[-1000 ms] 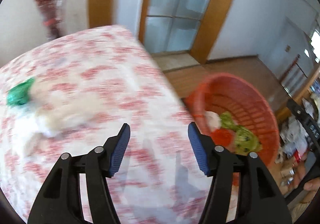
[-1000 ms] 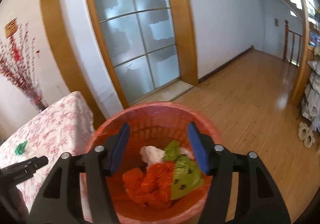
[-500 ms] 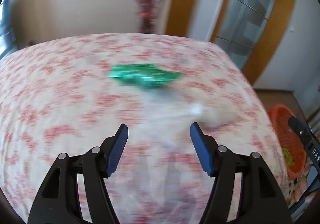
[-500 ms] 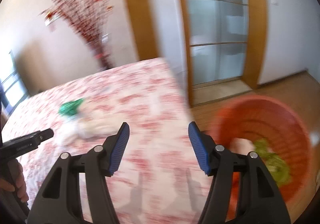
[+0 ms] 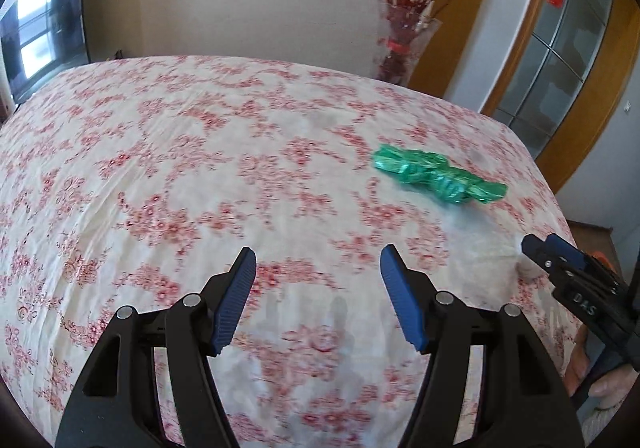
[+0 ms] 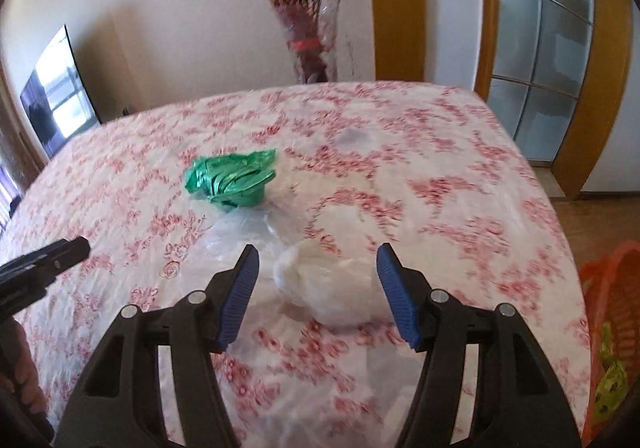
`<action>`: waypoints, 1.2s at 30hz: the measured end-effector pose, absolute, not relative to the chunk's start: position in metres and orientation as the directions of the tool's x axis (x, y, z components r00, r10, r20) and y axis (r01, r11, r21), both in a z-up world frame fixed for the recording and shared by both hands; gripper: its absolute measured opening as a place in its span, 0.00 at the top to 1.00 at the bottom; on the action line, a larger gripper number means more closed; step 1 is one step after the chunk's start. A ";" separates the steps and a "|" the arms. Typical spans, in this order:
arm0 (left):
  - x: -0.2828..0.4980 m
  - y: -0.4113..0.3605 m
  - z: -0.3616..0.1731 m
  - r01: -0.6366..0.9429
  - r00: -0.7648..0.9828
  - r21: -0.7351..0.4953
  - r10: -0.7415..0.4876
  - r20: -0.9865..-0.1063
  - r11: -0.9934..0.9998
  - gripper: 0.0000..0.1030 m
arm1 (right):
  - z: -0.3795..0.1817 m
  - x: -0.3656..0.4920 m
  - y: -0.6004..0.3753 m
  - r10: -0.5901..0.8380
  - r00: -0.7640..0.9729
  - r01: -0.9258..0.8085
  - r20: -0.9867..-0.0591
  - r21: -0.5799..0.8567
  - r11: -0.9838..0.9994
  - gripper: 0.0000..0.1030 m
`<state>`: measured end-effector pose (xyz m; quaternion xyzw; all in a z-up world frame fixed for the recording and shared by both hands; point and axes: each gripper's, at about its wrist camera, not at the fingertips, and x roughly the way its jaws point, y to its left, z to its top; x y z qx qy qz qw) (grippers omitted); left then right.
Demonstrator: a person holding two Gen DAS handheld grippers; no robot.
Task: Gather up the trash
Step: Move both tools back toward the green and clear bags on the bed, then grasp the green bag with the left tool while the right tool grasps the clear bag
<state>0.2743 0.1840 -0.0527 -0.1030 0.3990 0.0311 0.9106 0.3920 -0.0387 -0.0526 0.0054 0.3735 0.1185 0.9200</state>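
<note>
White wad (image 6: 332,288) near table's (image 6: 440,152) right edge, just ahead between right gripper's (image 6: 316,276) spread, empty jaws. Green wrapper (image 6: 230,178) farther, long axis sideways. Left gripper (image 5: 318,280) spread, empty, farther off.

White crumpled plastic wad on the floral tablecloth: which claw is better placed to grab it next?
Right. The right claw is open with the white crumpled plastic wad lying between its fingers; the left claw is open over bare floral tablecloth, off to the side.
</note>
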 end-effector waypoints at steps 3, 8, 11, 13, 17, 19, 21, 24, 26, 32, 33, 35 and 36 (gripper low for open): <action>0.276 0.191 -0.057 -0.144 0.674 -0.169 -0.028 -0.738 0.975 0.38 | -0.062 0.400 -0.033 0.202 0.660 -0.227 -0.723 0.065 0.972 0.41; 0.280 0.190 -0.062 -0.138 0.666 -0.172 -0.037 -0.745 0.975 0.38 | -0.070 0.402 -0.039 0.202 0.633 -0.225 -0.747 0.071 0.972 0.53; 0.282 0.184 -0.062 -0.127 0.664 -0.172 -0.045 -0.746 0.977 0.38 | -0.070 0.400 -0.045 0.199 0.635 -0.222 -0.747 0.069 0.972 0.68; 0.284 0.178 -0.061 -0.115 0.665 -0.170 -0.051 -0.745 0.979 0.38 | -0.069 0.397 -0.052 0.202 0.635 -0.217 -0.746 0.078 0.973 0.71; 0.293 0.162 -0.059 -0.086 0.662 -0.186 -0.083 -0.745 0.979 0.38 | -0.068 0.387 -0.071 0.191 0.643 -0.188 -0.741 0.089 0.978 0.71; 0.299 0.151 -0.057 -0.066 0.659 -0.191 -0.101 -0.745 0.979 0.38 | -0.068 0.378 -0.088 0.179 0.649 -0.164 -0.739 0.095 0.982 0.72; 0.306 0.139 -0.056 -0.046 0.656 -0.199 -0.120 -0.745 0.979 0.36 | -0.067 0.372 -0.100 0.168 0.656 -0.144 -0.735 0.096 0.985 0.73; 0.318 0.116 -0.053 -0.013 0.652 -0.210 -0.151 -0.743 0.978 0.35 | -0.060 0.359 -0.123 0.185 0.674 -0.123 -0.715 0.138 0.983 0.75; 0.323 0.098 -0.050 0.014 0.654 -0.206 -0.165 -0.739 0.978 0.35 | -0.053 0.351 -0.133 0.184 0.692 -0.112 -0.698 0.147 0.983 0.76; 0.332 0.061 -0.043 0.076 0.650 -0.198 -0.199 -0.733 0.977 0.35 | -0.017 0.323 -0.164 0.164 0.765 -0.096 -0.623 0.141 0.985 0.77; 0.332 0.057 -0.043 0.082 0.650 -0.194 -0.200 -0.733 0.978 0.35 | -0.009 0.318 -0.170 0.156 0.777 -0.091 -0.609 0.138 0.986 0.77; 0.333 0.051 -0.043 0.094 0.647 -0.190 -0.205 -0.734 0.977 0.35 | -0.001 0.312 -0.179 0.142 0.792 -0.078 -0.594 0.133 0.988 0.77; 0.333 0.047 -0.043 0.100 0.645 -0.188 -0.208 -0.735 0.977 0.35 | 0.003 0.307 -0.184 0.131 0.800 -0.067 -0.585 0.131 0.989 0.77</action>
